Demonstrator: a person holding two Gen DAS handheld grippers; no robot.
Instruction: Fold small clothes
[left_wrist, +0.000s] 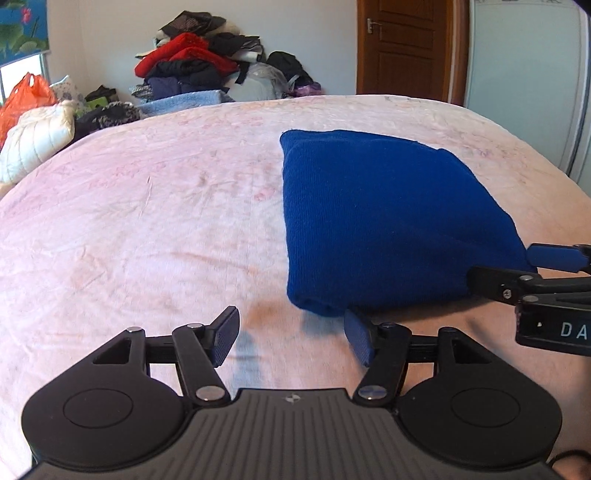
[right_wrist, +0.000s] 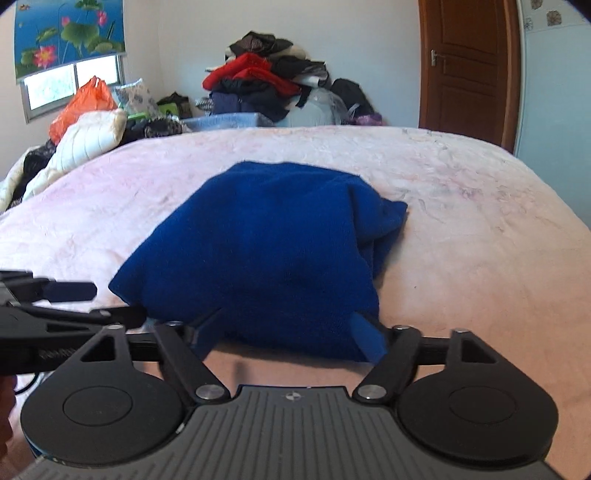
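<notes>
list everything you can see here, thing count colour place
blue garment: one, deep blue, folded, on the near half of the bed
bed cover: one, pale pink, spread over the whole bed
clothes pile: one heap, red, black and navy, against the far wall beyond the bed
quilted pillow: one, cream, at the far left edge of the bed
plastic bag: one, orange, by the window behind the pillow
door: one, brown wood, far right corner
lotus blind: one, blue with green leaves and pink flowers, over the window
left claw: one, black with blue pads, open, right pad at the garment's near edge
right claw: one, black with blue pads, open around the garment's near edge
</notes>
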